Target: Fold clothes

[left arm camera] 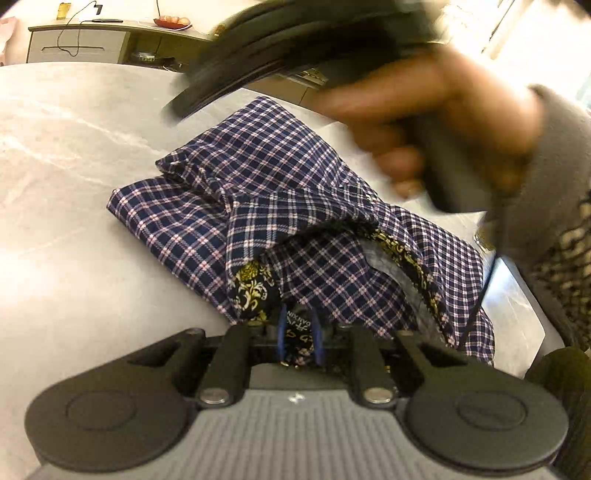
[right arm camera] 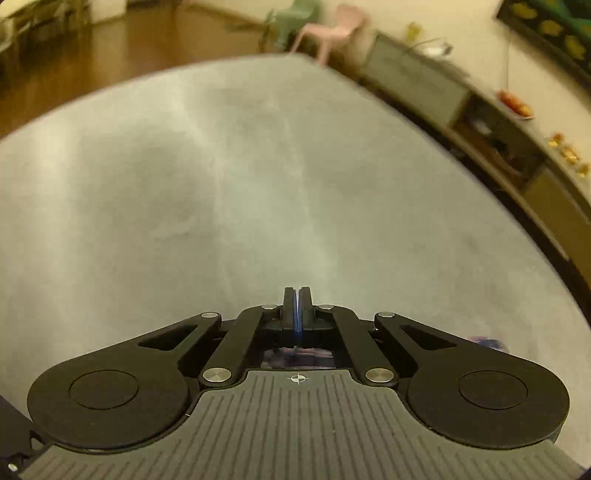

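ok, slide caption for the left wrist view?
Left gripper pinching the plaid shirt at its collar on the table, right hand passing above.

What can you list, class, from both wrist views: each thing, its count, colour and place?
plaid shirt: one, navy with white and red checks, bunched on the table
table: one, pale grey marble look, under the shirt
sideboard: one, grey-beige, along the wall
red dish: one, on the sideboard
small chairs: two, pink and green, far floor
left hand-held gripper: black, blue pads, clamped on the shirt's collar
right hand-held gripper: black, shut, empty
person's hand: one, gripping the right handle
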The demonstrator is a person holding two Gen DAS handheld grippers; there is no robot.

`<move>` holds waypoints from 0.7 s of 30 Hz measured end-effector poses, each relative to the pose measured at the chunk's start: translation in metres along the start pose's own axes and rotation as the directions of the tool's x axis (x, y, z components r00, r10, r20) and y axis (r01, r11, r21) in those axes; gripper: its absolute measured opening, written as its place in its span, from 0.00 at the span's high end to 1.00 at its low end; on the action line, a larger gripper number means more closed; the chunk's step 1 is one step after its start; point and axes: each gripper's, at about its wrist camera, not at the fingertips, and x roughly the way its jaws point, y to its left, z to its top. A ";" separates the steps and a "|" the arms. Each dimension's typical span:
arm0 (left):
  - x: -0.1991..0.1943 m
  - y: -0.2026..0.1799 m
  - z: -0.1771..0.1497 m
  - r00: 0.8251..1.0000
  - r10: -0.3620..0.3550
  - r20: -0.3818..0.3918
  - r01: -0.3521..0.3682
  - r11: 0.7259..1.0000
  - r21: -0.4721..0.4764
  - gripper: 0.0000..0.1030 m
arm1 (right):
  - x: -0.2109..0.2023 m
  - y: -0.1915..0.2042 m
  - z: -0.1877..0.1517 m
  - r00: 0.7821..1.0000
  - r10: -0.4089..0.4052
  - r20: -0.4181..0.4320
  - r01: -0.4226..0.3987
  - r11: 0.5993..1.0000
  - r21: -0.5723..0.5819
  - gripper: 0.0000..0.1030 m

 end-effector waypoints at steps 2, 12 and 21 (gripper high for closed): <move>0.000 0.000 0.003 1.000 -0.004 -0.012 0.004 1.000 -0.003 0.84 | -0.037 -0.030 -0.022 0.998 -0.039 0.042 0.036 0.997 0.069 0.95; 0.009 0.027 0.067 0.990 0.081 -0.113 -0.075 0.996 0.056 0.86 | -0.113 -0.087 -0.238 0.955 -0.190 -0.229 0.230 0.960 0.160 0.83; 0.023 0.061 0.197 0.900 0.437 0.006 -0.431 0.886 0.168 0.70 | -0.151 0.077 -0.179 0.979 0.198 0.057 -0.203 0.975 0.092 0.84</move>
